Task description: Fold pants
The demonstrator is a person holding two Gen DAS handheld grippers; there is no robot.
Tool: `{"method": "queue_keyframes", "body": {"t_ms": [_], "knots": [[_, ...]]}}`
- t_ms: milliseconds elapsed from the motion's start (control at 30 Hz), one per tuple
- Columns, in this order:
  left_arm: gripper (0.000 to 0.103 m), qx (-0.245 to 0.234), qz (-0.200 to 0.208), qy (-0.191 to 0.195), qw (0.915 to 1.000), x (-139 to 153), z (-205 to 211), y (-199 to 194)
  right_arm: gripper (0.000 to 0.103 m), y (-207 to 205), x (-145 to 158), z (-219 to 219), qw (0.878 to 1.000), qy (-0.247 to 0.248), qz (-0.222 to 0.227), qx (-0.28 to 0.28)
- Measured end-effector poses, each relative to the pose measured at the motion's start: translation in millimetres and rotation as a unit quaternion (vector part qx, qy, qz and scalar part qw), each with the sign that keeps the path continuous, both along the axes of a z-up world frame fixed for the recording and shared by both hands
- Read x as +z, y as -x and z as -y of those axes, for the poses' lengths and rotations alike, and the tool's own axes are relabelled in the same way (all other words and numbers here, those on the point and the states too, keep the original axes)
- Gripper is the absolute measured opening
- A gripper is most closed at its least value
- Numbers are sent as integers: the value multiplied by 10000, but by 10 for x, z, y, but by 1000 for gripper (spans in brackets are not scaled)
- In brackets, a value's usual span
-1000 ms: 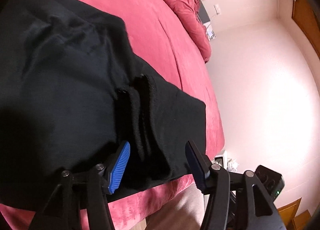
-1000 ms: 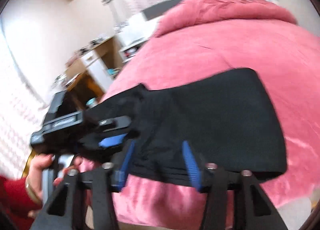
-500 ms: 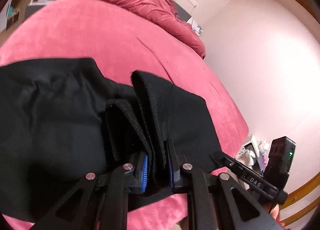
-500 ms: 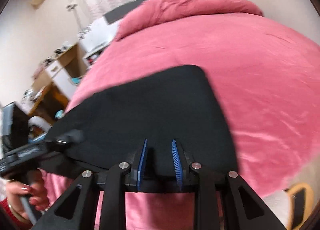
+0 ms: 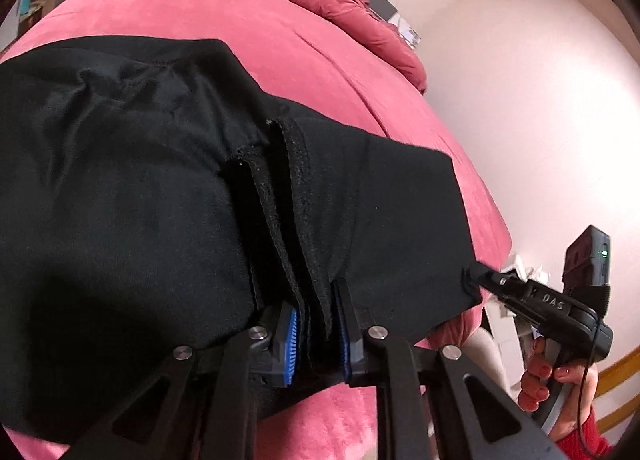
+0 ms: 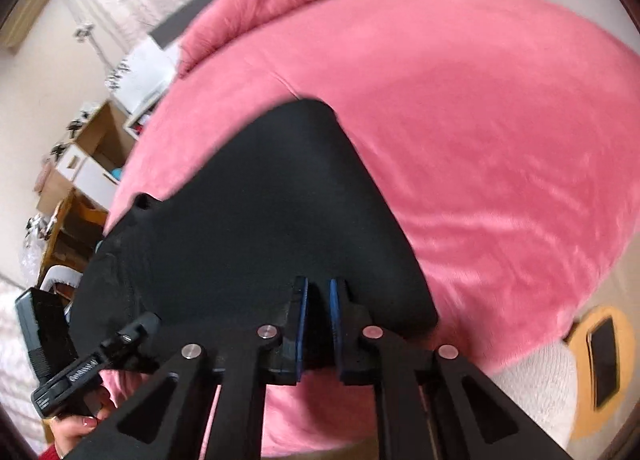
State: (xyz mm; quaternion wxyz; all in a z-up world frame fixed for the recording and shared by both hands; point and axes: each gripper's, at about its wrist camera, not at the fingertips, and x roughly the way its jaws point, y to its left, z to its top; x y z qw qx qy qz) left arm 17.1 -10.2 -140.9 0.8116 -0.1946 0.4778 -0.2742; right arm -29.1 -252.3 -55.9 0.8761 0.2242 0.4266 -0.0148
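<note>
Right now the black pants [image 5: 132, 195] lie spread over the pink bed [image 5: 224, 15], reaching down to its near edge, where both claws meet them. The left claw [image 5: 316, 336] is narrowed onto a bunched stack of hems at that edge: several layered folds of dark cloth stand upright between its blue pads [image 5: 291, 344], which press on them from either side. Its jaws have lately been closing on this bundle. From there the cloth fans out to the left and away up the bed.

To the right in the left wrist view, the right claw [image 5: 476, 276] bites the far corner of the same edge, with a hand [image 5: 552, 376] on its grip. In its own view the right claw [image 6: 317, 324] is nearly closed, a thin fold of black cloth between its pads, its jaws having just been closing. The pants taper away from it toward the middle of the bed.
</note>
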Motion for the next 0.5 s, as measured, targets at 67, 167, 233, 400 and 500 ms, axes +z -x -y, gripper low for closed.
{"method": "queue_keyframes", "body": {"t_ms": [67, 167, 233, 400, 500], "knots": [[19, 59, 44, -64, 10000, 71, -46, 2, 12, -133, 91, -51, 9998, 98, 132, 83], [21, -6, 169, -278, 9995, 124, -79, 23, 12, -451, 165, -71, 9991, 335, 252, 120], [23, -26, 101, -324, 9994, 125, -70, -16, 12, -640, 154, -64, 9985, 493, 215, 126], [25, 229, -308, 172, 9991, -10, -242, -116, 9, -992, -186, 131, 9987, 323, -379, -62], [25, 169, -217, 66, 9996, -23, -244, -114, 2, -961, -303, 272, 9991, -15, -297, -292]]}}
